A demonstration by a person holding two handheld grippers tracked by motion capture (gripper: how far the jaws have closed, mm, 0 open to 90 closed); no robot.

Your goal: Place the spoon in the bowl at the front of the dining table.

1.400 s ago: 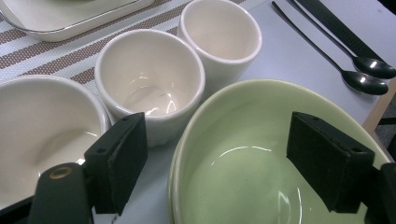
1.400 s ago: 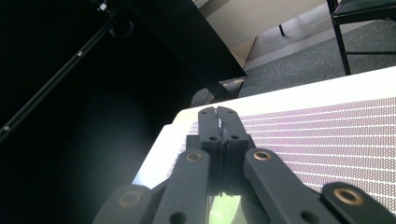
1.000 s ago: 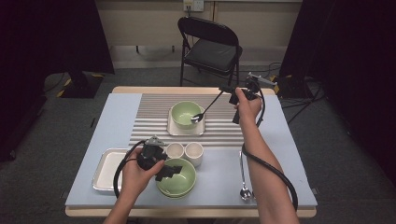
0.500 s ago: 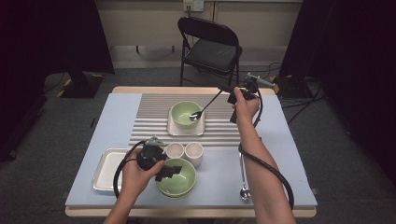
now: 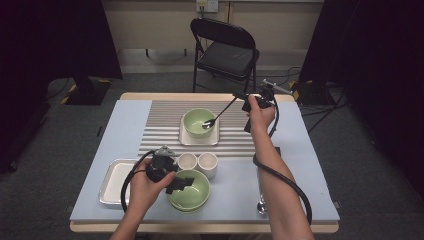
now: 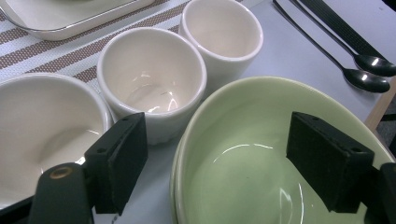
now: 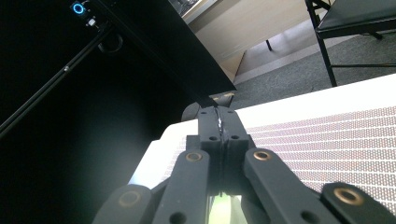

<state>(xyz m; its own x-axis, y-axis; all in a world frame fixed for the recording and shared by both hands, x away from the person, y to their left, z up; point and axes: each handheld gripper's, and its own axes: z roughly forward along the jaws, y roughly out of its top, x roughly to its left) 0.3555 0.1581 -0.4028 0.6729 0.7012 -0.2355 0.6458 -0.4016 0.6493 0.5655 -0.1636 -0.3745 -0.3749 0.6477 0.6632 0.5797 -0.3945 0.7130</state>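
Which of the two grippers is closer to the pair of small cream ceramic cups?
Left. The left gripper hovers open over the near green bowl's rim, just beside the cream cups. The right gripper is across the table, clamping a black-handled spoon in the far green bowl.

The rim of a green bowl (image 6: 261,154) is straddled by the open left gripper (image 6: 224,163), while two cream cups (image 6: 152,77) are seen touching just beyond, and two spoons (image 6: 369,77) lie far right.
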